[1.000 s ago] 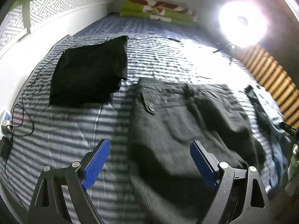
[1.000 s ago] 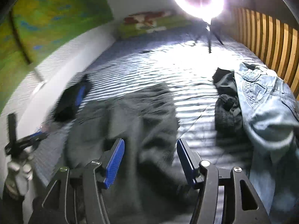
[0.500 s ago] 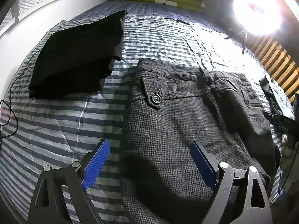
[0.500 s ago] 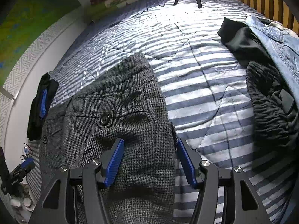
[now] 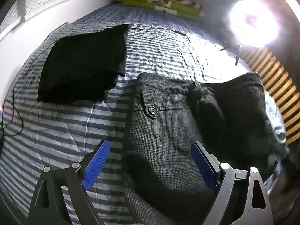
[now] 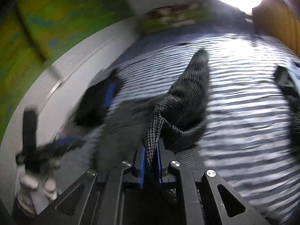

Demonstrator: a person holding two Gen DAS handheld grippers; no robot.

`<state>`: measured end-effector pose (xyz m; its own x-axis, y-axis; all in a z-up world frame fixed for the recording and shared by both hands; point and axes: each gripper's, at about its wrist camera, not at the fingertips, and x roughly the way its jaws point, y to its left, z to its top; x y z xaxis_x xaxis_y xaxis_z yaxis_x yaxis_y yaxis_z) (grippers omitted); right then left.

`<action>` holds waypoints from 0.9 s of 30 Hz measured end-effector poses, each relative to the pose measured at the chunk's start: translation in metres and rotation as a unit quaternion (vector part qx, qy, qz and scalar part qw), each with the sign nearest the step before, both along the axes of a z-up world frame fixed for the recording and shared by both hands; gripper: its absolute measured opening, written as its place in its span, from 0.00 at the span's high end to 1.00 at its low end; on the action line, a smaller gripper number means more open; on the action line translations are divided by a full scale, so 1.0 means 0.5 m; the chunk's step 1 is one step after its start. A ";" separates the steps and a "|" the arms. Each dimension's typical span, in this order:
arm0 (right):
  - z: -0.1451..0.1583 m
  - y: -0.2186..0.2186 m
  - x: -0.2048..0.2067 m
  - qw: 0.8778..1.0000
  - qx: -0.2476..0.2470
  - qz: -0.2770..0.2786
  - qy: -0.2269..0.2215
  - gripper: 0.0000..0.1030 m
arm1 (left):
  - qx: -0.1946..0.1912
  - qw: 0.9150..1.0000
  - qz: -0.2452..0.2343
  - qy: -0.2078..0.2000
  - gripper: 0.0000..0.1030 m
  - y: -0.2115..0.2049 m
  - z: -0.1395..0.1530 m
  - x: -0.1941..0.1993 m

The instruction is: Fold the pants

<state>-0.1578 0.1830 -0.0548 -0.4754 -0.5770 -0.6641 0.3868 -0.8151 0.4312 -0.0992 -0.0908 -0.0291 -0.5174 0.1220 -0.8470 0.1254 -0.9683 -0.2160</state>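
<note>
Right now I see a striped bedspread [image 5: 61,123] running far toward folded green bedding [image 5: 165,5] by the wall, a ring light [image 5: 253,22] glaring far right. My left gripper [image 5: 150,166] hangs wide over the grey pants [image 5: 165,135], nothing pinched. My right gripper [image 6: 151,154] has just closed on a bunched pants edge, lifting it. Folded black clothes [image 5: 82,63] lie far left; bare stripes stay free between.
</note>
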 end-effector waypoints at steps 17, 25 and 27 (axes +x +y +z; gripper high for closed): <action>-0.091 -0.204 0.121 0.998 0.019 0.061 0.007 0.91 | 0.137 0.990 -0.012 -0.031 0.07 0.008 -0.079 -0.022; -0.085 -0.212 0.147 0.996 -0.002 0.084 0.005 0.91 | 0.169 0.985 0.004 -0.037 0.33 0.051 -0.113 -0.064; -0.081 -0.212 0.157 0.996 -0.005 0.086 0.007 0.91 | 0.159 0.986 0.007 -0.047 0.59 0.055 -0.113 -0.062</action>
